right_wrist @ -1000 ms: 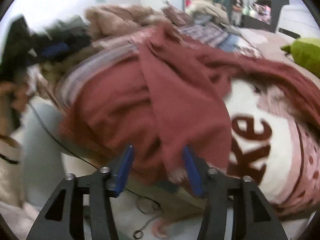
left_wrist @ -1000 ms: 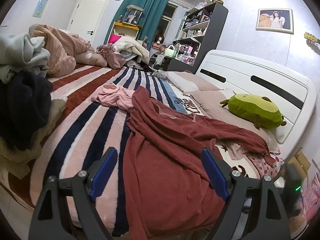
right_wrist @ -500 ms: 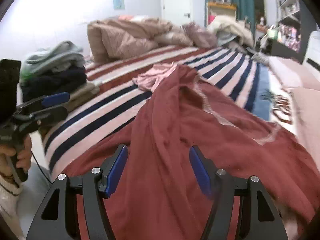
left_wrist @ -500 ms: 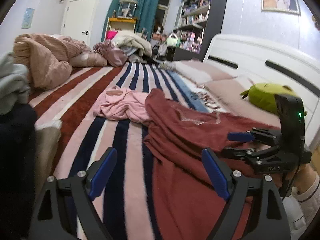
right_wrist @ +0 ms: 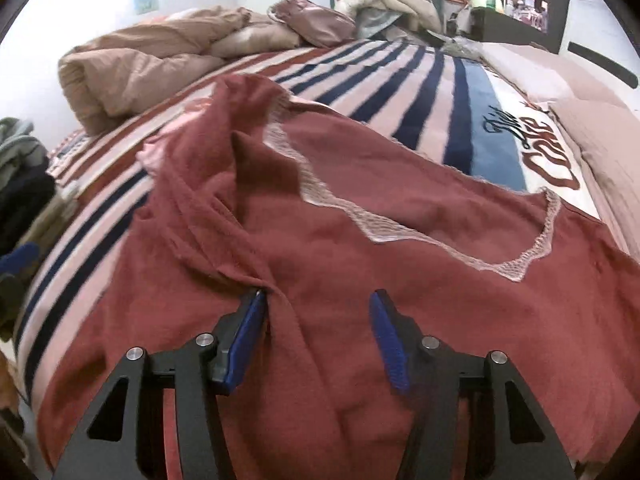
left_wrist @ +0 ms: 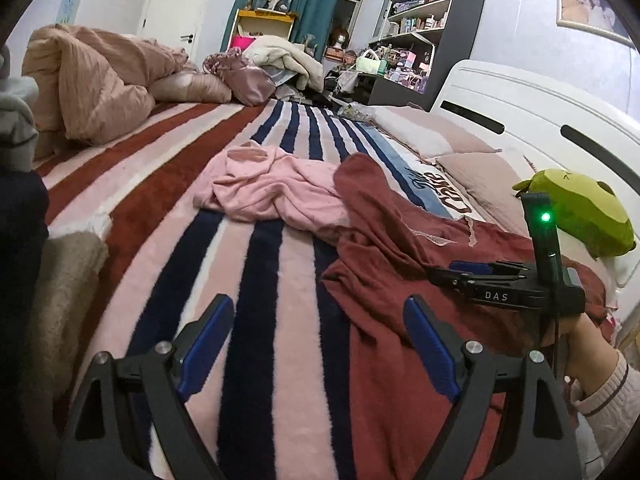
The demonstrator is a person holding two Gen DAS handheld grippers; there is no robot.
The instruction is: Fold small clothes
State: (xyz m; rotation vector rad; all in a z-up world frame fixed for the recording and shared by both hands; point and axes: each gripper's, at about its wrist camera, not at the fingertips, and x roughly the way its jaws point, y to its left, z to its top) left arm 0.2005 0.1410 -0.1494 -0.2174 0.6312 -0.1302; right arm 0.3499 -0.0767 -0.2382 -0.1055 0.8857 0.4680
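Note:
A dark red garment [left_wrist: 400,320] with a lace-trimmed neckline lies rumpled on the striped bed blanket [left_wrist: 248,280]; it fills the right wrist view [right_wrist: 360,240]. A pink garment [left_wrist: 276,192] lies crumpled beyond it. My left gripper [left_wrist: 316,340] is open and empty, low over the blanket at the red garment's left edge. My right gripper [right_wrist: 318,320] is open just over the red cloth, a fold of which lies between its fingers; it also shows from the side in the left wrist view [left_wrist: 472,270].
A tan duvet [left_wrist: 92,84] is heaped at the far left, with pillows [left_wrist: 424,136] and a green plush toy [left_wrist: 580,212] by the white headboard [left_wrist: 540,120]. Stacked clothes [left_wrist: 16,200] rise at the near left edge. Shelves [left_wrist: 420,32] stand behind.
Both grippers have come down closer to the bed. The right gripper has moved in over the red garment until its fingers straddle a fold. Both have stayed open.

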